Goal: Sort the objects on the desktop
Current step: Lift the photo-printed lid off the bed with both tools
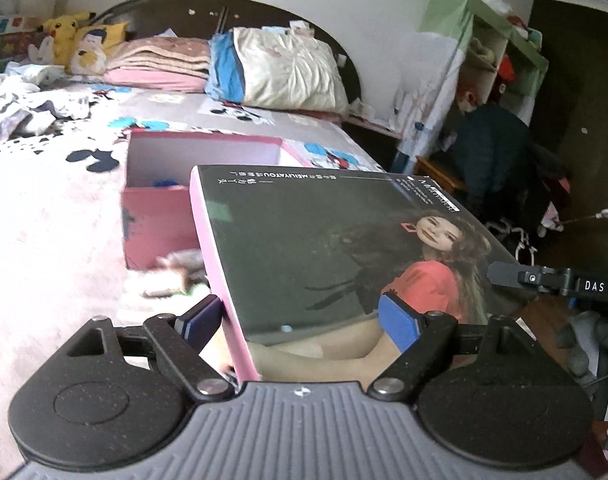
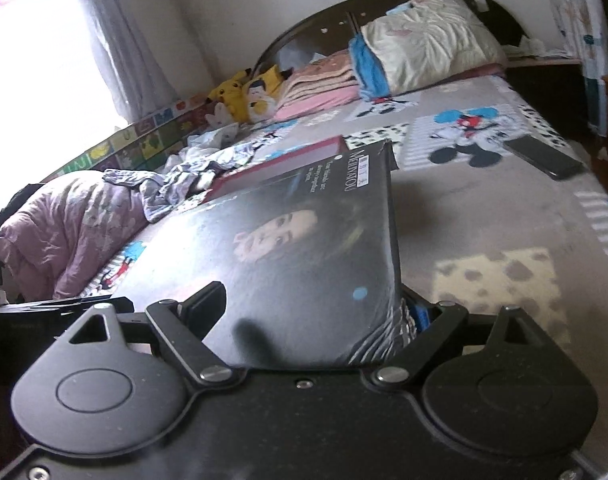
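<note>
While each hand-held gripper (left [image 1: 299,320], right [image 2: 316,312]) clamps it, lid [image 1: 324,248] sits between fingers

Left gripper [image 1: 299,320]: fingers spread wide, blue pads [image 1: 398,322] facing inward, one pad on each side of the flat box lid [image 1: 336,264], which it clamps between them; body level, pointing forward

Right gripper [image 2: 312,308]: jaws likewise set apart around the same lid [image 2: 304,256], left finger [image 2: 205,306] black and plainly seen, right finger mostly hidden behind the lid's edge; its tip shows at the far right of the left wrist view [image 1: 544,280]
</note>
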Demonstrator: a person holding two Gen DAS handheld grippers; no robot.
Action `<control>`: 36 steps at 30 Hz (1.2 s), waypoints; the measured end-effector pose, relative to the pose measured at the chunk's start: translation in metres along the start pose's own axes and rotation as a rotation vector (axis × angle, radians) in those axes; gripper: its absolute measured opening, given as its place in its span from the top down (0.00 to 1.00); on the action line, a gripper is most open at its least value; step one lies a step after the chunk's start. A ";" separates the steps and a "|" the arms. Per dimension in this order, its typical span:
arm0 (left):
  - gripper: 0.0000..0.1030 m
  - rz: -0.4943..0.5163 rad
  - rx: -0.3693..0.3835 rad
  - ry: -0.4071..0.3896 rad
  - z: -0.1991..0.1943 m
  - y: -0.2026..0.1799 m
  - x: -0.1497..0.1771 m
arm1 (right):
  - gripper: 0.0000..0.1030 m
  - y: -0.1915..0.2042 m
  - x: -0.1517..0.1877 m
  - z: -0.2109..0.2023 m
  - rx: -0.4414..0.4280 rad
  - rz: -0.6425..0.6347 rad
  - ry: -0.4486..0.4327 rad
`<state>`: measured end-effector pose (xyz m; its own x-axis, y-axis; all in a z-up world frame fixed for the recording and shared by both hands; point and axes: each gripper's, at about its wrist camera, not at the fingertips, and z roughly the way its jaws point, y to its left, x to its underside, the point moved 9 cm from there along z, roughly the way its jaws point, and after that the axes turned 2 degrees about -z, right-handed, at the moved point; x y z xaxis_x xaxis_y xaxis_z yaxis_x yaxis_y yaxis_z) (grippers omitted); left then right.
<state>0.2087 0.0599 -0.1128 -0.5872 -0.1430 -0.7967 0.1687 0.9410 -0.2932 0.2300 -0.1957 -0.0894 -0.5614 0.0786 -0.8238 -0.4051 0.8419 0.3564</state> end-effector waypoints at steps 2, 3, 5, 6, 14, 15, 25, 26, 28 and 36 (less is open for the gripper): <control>0.18 -0.007 -0.006 -0.010 0.000 0.008 -0.009 | 0.13 0.006 -0.008 0.007 -0.010 -0.010 -0.005; 0.18 -0.010 -0.009 -0.015 0.001 0.012 -0.013 | 0.13 0.009 -0.014 0.011 -0.016 -0.014 -0.010; 0.18 -0.010 -0.019 -0.025 0.002 0.018 -0.022 | 0.13 0.015 -0.023 0.020 -0.025 -0.022 -0.012; 0.18 -0.007 -0.024 -0.030 0.004 0.021 -0.027 | 0.13 0.017 -0.028 0.026 -0.031 -0.025 -0.012; 0.18 -0.010 -0.044 -0.048 0.019 0.048 -0.056 | 0.13 0.027 -0.056 0.067 -0.054 -0.029 -0.005; 0.18 -0.010 -0.044 -0.049 0.021 0.051 -0.058 | 0.13 0.028 -0.059 0.071 -0.055 -0.030 -0.005; 0.18 -0.012 -0.055 -0.047 0.053 0.089 -0.083 | 0.13 0.027 -0.077 0.120 -0.037 -0.034 -0.001; 0.17 -0.008 -0.060 -0.047 0.057 0.092 -0.086 | 0.13 0.027 -0.079 0.126 -0.035 -0.032 0.002; 0.17 0.005 -0.069 -0.048 0.063 0.098 -0.090 | 0.13 0.026 -0.081 0.136 -0.029 -0.027 0.007; 0.17 0.015 -0.071 -0.045 0.092 0.125 -0.109 | 0.13 0.023 -0.086 0.171 0.001 -0.007 0.019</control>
<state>0.3671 0.1651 -0.1111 -0.5482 -0.1406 -0.8244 0.1197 0.9624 -0.2438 0.3922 -0.0921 -0.0857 -0.5718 0.0623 -0.8180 -0.4087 0.8429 0.3499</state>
